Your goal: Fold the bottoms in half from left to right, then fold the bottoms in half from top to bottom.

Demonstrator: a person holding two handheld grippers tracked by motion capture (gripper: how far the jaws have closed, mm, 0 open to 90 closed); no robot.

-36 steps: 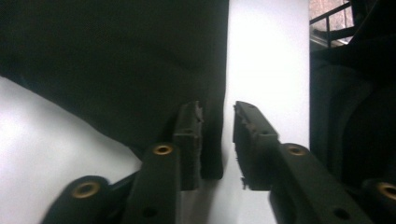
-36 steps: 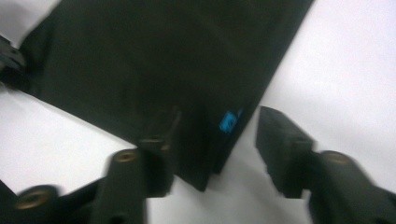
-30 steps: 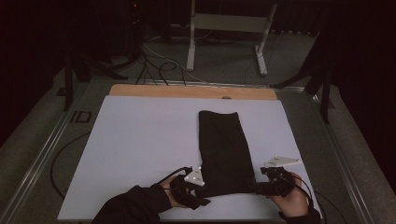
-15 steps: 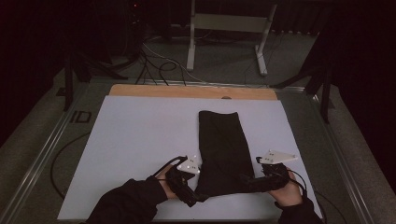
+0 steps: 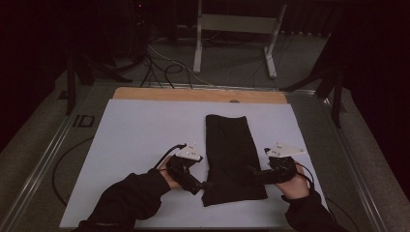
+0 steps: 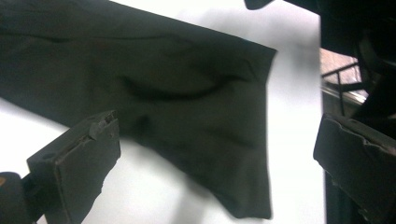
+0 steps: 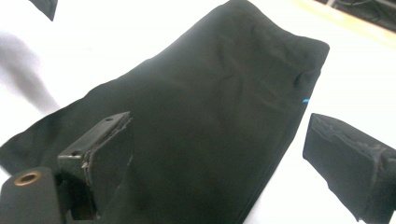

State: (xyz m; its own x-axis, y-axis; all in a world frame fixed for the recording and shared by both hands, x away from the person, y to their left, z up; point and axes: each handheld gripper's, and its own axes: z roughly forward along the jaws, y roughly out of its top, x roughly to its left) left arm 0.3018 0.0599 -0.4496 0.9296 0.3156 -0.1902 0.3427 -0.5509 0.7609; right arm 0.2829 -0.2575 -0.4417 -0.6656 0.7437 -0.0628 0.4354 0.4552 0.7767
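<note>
A black folded cloth (image 5: 231, 154) lies flat on the white sheet (image 5: 140, 145), its long side running away from me. My left gripper (image 5: 205, 185) hovers at the cloth's near left edge and points right at it. In the left gripper view the gripper (image 6: 215, 123) stands open, and the cloth's corner (image 6: 243, 186) lies beyond the jaws with nothing pinched. My right gripper (image 5: 251, 171) hangs over the near right edge, pointing left. The right gripper view shows that gripper (image 7: 218, 121) open above the cloth (image 7: 210, 93). Both pairs of jaws have just been opening.
A wooden strip (image 5: 193, 94) borders the sheet's far edge. Metal rails (image 5: 48, 159) run along the table's sides. Behind the table are a metal stand (image 5: 237, 29) and floor cables (image 5: 164, 67). Another cable (image 5: 63, 164) loops at the left.
Both grippers have lifted a little off the near end of the cloth, the left one also drifting left. The cloth stays flat where it was.
</note>
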